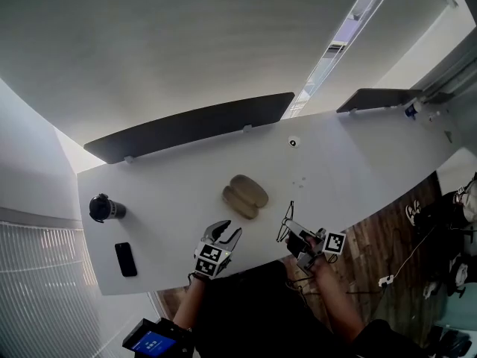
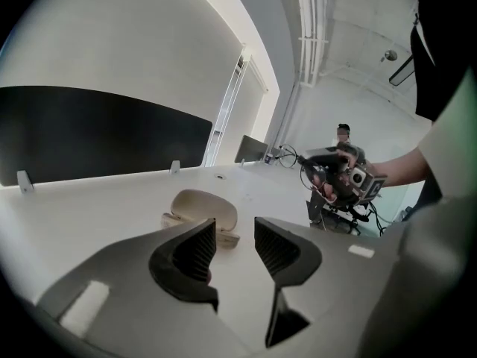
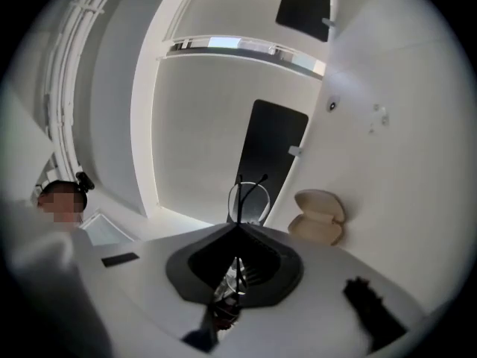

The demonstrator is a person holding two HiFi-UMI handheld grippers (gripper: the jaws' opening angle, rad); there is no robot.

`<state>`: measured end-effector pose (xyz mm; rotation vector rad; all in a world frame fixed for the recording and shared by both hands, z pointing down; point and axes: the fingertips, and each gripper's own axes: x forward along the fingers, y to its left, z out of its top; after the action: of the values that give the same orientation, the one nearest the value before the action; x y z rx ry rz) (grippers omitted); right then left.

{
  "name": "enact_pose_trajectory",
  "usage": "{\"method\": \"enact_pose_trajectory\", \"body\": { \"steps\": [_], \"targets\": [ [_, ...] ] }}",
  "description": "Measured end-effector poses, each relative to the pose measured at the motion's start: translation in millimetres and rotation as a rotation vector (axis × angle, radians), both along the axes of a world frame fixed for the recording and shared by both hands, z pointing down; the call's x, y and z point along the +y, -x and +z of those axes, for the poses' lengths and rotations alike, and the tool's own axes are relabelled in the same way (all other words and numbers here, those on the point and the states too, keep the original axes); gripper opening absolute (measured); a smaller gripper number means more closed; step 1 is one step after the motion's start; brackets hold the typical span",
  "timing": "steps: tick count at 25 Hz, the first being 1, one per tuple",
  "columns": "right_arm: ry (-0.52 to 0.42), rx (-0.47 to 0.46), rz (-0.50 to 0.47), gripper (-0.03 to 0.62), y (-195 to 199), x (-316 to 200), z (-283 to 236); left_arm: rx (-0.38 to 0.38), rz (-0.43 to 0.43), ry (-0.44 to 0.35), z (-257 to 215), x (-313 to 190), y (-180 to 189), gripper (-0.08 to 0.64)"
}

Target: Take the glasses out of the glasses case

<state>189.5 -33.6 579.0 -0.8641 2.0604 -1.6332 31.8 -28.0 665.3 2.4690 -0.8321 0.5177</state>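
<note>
**Glasses (image 3: 248, 198) pinched in the right tongs (image 3: 238, 233), clear of the case**

The right tongs are closed tight on the thin-framed glasses. One lens and the temple tips stick out past the tips, held in the air above the near edge of the white desk (image 1: 171, 192). The left tongs (image 2: 235, 239) stand parted with nothing between them, hovering low over the desk. The tan glasses case (image 1: 244, 195) lies open on the desk just beyond the left tongs, apart from the glasses. A black phone (image 1: 125, 259) lies well off to the left.
</note>
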Motion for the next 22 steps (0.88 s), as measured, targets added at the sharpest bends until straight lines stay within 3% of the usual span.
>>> {"method": "enact_pose_trajectory", "body": {
  "steps": [3,7,11,13,16,19,22],
  "targets": [
    [0.018,-0.028,0.087,0.012,-32,7,0,0.032,-0.018,0.03,-2,14,0,0.169],
    [0.042,-0.002,0.126,0.012,-53,18,10,0.058,0.003,0.051,-6,40,-5,0.167],
    [0.053,-0.098,0.179,0.012,-75,21,8,0.042,0.003,0.053,-4,47,-17,0.167],
    [0.059,-0.097,0.167,0.012,-85,27,15,0.035,-0.032,0.068,-4,52,-22,0.167],
    [0.075,0.006,0.091,0.012,-102,29,45,0.047,-0.119,0.095,-14,54,-35,0.167],
    [0.179,0.105,0.032,0.012,-124,29,94,0.059,-0.158,0.114,-15,72,-54,0.167],
    [0.234,0.075,-0.006,0.012,-130,12,124,0.037,-0.159,0.12,-11,91,-79,0.167]
  ]
}}
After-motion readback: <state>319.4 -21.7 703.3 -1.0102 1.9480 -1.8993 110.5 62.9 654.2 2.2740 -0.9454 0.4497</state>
